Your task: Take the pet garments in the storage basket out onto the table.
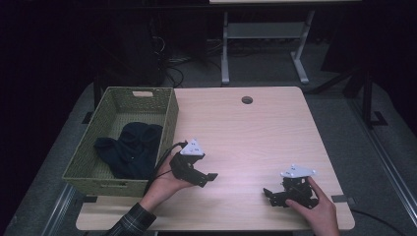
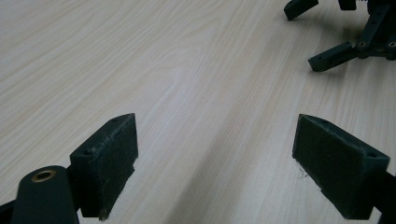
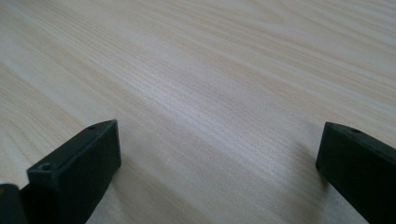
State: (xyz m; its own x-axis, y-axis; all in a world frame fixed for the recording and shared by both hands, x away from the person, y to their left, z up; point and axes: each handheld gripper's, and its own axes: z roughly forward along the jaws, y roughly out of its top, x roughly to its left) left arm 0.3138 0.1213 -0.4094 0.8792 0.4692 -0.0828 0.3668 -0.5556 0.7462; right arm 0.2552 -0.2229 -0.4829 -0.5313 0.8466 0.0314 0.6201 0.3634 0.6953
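A green woven basket stands at the table's left side with a dark navy garment bundled inside it. My left gripper hovers over the table just right of the basket's near corner, held by a hand, jaws wide open and empty. In the left gripper view its two black pads frame bare wood, with the right gripper at the top right. My right gripper rests near the table's front right, open, pointing left. Bare wood alone lies between its pads.
The light wooden table has a round cable hole near its far edge. Another desk's metal legs and cables stand on the floor beyond. A plaid sleeve enters at the bottom left.
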